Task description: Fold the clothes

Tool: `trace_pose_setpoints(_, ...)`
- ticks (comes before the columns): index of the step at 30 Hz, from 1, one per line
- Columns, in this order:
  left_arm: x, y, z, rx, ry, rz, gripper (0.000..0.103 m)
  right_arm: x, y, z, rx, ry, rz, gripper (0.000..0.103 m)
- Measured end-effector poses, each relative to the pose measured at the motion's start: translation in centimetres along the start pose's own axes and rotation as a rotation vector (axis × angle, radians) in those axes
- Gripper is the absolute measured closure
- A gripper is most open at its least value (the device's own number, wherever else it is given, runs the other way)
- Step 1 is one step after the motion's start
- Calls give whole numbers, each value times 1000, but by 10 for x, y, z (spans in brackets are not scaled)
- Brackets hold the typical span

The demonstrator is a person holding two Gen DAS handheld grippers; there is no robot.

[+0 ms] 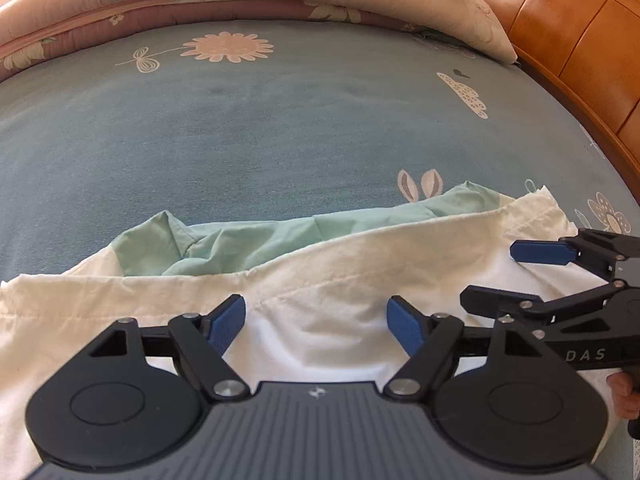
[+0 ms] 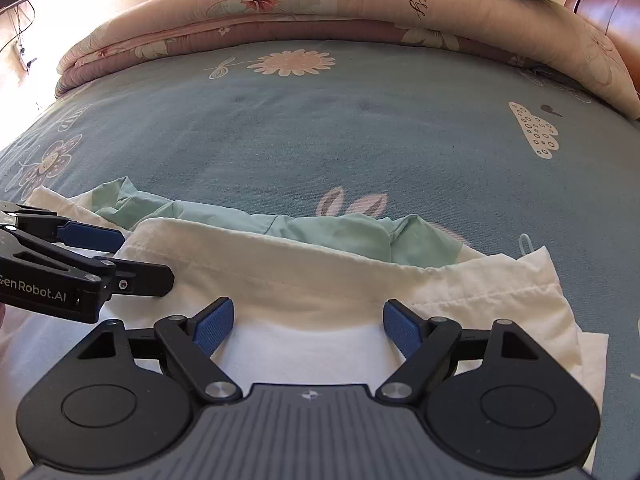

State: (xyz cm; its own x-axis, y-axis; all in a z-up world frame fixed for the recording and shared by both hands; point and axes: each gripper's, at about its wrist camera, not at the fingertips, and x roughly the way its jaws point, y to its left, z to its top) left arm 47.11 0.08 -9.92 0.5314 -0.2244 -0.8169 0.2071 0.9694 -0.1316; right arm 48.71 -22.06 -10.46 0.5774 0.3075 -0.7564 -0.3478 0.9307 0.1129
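Both grippers spread wide, nothing held: left gripper [image 1: 316,322] and right gripper [image 2: 308,320] hover over the white garment [image 1: 328,276] lying on the bed sheet [image 1: 280,128] with mint fabric [image 1: 240,240] behind; judgement: pinch the stitched hem at matching corners, lift evenly, avoid snagging mint layer

Bedsheet [image 1: 280,120] bare beyond garment [image 1: 340,280]; folded quilt [image 1: 200,4] blocks far edge

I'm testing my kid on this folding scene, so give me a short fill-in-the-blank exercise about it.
1. The left gripper hovers over the white garment with its jaws ____.
2. Past the white garment lies a cloth colored mint ____.
3. The bedsheet is blue with a ____ print.

Missing words: open; green; flower
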Motion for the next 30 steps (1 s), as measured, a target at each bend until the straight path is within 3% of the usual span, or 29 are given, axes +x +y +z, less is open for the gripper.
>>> trace_pose_setpoints(3,-38,-5,-18,59,-9,4,26,-38,10,-13,-40,-23,26,18)
trace_pose_setpoints(5,-62,-11,-38,89,-32,-33,26,-63,18,-24,-76,-42,48,18)
trace_pose_setpoints(8,-75,-21,-64,117,-43,-112,25,-68,29,-43,-109,-26,85,18)
trace_pose_setpoints(12,-49,-28,-86,122,-4,-71,24,-46,37,-66,-113,35,60,12)
trace_pose_setpoints(14,-40,-27,-92,108,-8,-56,22,-39,40,-72,-123,22,36,2)
trace_pose_setpoints(16,-37,-27,-93,96,-19,-52,21,-34,44,-75,-127,21,8,0)
trace_pose_setpoints(20,-52,-25,-94,79,-30,-46,22,-35,42,-69,-101,38,7,0)
trace_pose_setpoints(23,-83,-11,-101,70,-80,-27,22,-54,35,-68,-45,30,22,2)
trace_pose_setpoints(26,-107,24,-110,-3,-102,-12,21,-75,20,-73,32,1,77,2)
trace_pose_setpoints(28,-111,64,-117,-144,-73,-13,22,-84,7,-79,93,-1,101,2)
trace_pose_setpoints(30,-108,92,-129,-223,-39,-4,22,-90,-7,-87,156,10,114,2)
